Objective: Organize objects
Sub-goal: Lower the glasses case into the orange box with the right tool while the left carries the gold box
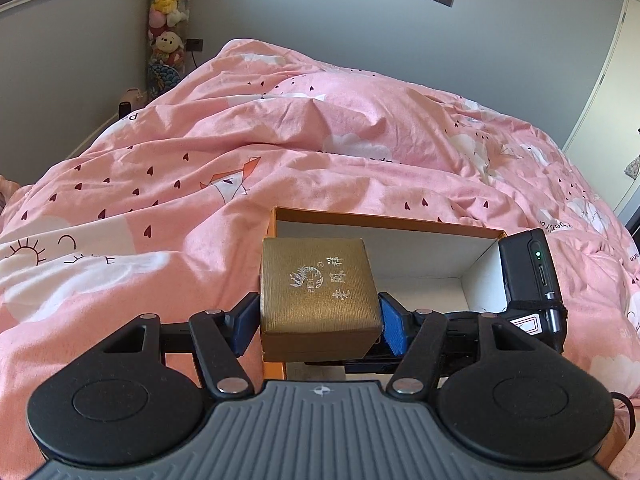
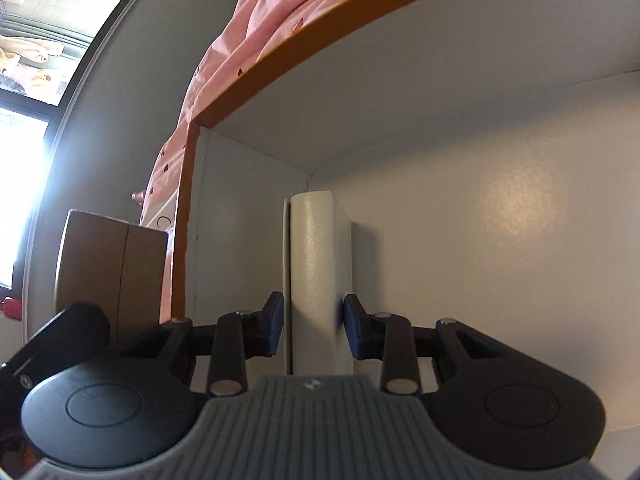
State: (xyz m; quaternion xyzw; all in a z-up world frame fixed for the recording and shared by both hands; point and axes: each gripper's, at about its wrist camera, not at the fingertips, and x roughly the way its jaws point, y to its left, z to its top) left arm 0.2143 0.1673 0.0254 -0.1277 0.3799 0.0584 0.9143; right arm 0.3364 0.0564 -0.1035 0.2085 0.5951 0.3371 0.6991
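Gold gift box (image 1: 318,294), ribbed and stamped with a silver emblem and characters, sits clamped between the blue pads of the left gripper (image 1: 318,322), held above the near left corner of an open orange storage box (image 1: 384,222) with a white interior. That storage box rests on a bed covered by a pink quilt (image 1: 280,140) printed with small dark hearts and white clouds.

At the storage box's right end the right gripper (image 2: 314,326) reaches down inside; in the left wrist view only its black body with a green light shows there. Its blue pads are closed on a slim white case (image 2: 318,264) that stands upright on edge near the inner left wall, close to the far corner. The case's lower end is hidden, so whether it touches the floor of the storage box cannot be told.

From the right wrist view the gold gift box appears just outside the storage box's left wall.
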